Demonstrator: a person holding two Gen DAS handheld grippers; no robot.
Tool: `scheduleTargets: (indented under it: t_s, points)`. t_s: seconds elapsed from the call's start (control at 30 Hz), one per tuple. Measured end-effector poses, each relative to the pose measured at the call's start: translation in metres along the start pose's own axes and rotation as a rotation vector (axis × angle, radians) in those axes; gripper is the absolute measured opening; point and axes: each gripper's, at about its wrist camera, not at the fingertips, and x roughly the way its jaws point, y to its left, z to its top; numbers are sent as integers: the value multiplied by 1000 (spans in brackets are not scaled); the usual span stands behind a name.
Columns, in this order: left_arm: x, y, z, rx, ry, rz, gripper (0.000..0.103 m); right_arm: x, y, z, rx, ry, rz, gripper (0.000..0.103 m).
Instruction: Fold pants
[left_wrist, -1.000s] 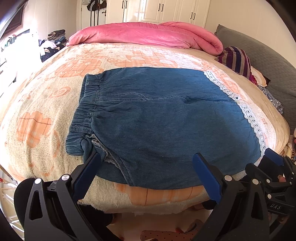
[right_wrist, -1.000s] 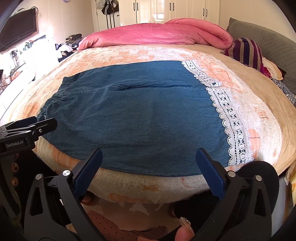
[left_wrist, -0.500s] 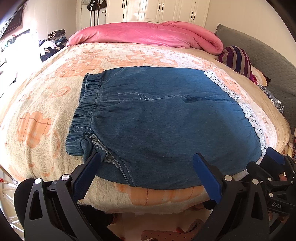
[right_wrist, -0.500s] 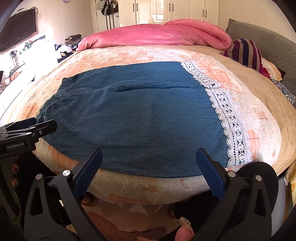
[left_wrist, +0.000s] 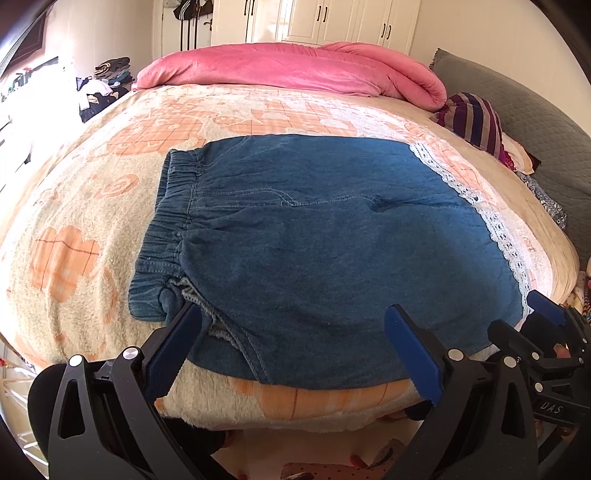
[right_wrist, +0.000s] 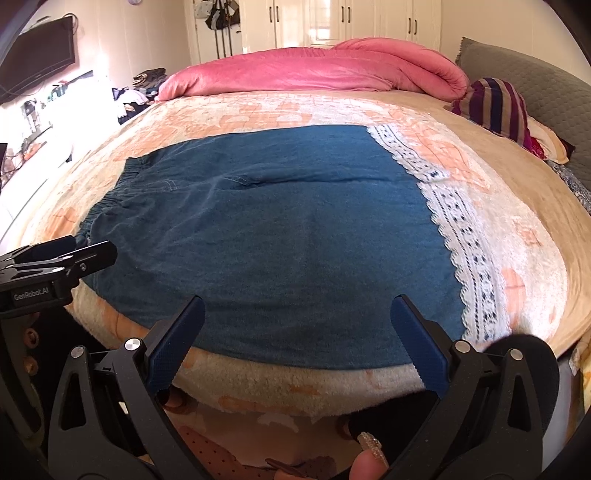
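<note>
Nearest in, left gripper (left_wrist: 291, 350) hovering at the near edge of the bed (left_wrist: 74, 206), fingers (left_wrist: 173, 350) spread wide apart and holding nothing, left fingertip just over the bunched near-left corner of the pants (left_wrist: 314, 236). Right gripper (right_wrist: 297, 339) alongside, to the right, fingers (right_wrist: 417, 343) likewise wide apart and empty, poised over the near hem. A fingertip with a decorated nail (right_wrist: 371, 458) showing at the bottom of the right wrist view. Blue denim pants lying folded flat on the fluffy cream-and-orange blanket (right_wrist: 524, 236), close to the near edge of the bed, elastic waistband (left_wrist: 173, 206) on the left, white lace trim (right_wrist: 465, 236) running down the right side. A seam and a slight crease across the middle of the denim. Farther back, bare blanket, then a striped cushion (right_wrist: 495, 107) at the far right against a grey quilted headboard (right_wrist: 535, 81). Pink duvet (right_wrist: 314, 74) heaped across the far end. Beyond that, white wardrobe doors (right_wrist: 354, 22); dark television (right_wrist: 37, 55) on the left wall, clutter of clothes (left_wrist: 107, 77) beneath.
</note>
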Motion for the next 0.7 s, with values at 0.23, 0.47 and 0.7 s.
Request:
scheduleTargets:
  t_s: [0.23, 0.47, 0.7]
  points:
    - [8, 9, 11, -18, -3, 12, 99, 16, 8, 21, -31, 8, 27, 95]
    - [17, 26, 29, -42, -17, 24, 99, 39, 19, 50, -54, 14, 26, 95]
    - [27, 40, 46, -63, -27, 25, 99, 59, 29, 75, -66, 17, 44, 95]
